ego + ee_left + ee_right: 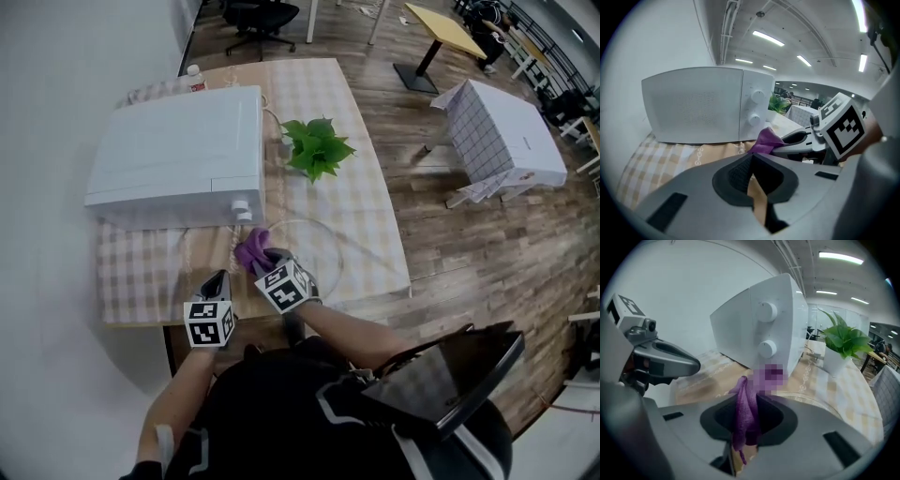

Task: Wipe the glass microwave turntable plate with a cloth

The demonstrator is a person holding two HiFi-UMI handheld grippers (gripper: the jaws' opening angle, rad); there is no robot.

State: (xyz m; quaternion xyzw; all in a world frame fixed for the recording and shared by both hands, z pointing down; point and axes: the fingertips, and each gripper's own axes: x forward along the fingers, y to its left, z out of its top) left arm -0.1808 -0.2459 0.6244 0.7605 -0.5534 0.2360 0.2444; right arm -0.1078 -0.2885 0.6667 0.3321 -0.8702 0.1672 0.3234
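Observation:
The clear glass turntable plate (323,246) lies flat on the checked tablecloth in front of the microwave, and its rim (816,401) curves just beyond my right jaws. My right gripper (259,259) is shut on a purple cloth (250,251), which hangs bunched between the jaws (745,414) at the plate's left edge. I cannot tell whether the cloth touches the glass. My left gripper (219,279) sits to the left of the plate, near the table's front edge. Its jaws (751,164) are shut with nothing in them.
A white microwave (183,155) with two knobs fills the table's back left. A green potted plant (317,145) stands right of it, behind the plate. A bottle (194,79) is at the far end. The table's front edge (281,314) is close to me.

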